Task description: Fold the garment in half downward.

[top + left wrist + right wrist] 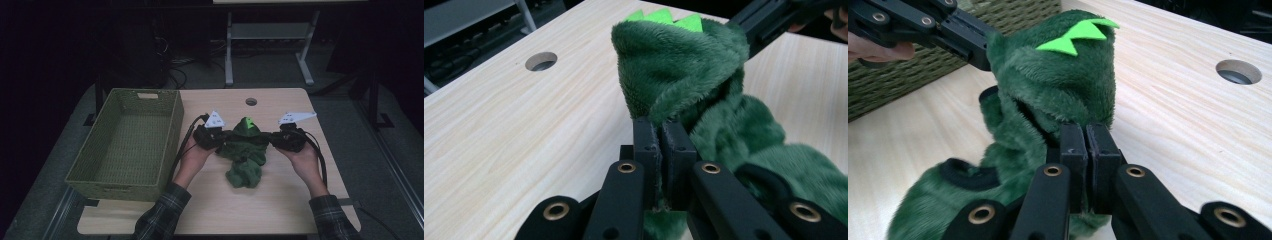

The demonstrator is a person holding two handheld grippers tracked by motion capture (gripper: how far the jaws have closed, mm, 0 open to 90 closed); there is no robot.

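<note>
A fluffy dark green garment (245,150) with bright green felt spikes on its hood hangs between both grippers above the middle of the table, its lower part bunched on the wood. My left gripper (222,136) is shut on the garment's left edge; in the left gripper view the jaws (662,131) pinch the plush fabric (684,70). My right gripper (270,138) is shut on the right edge; the right gripper view shows its jaws (1085,135) clamped on the fleece (1058,80), with the green spikes (1075,35) above and the left gripper (982,59) holding the far side.
An empty woven green basket (172,135) stands on the table's left side, close to the left hand. A round cable hole (251,101) lies near the far edge. The light wooden table (280,200) has bare room in front. Desk legs and cables stand beyond.
</note>
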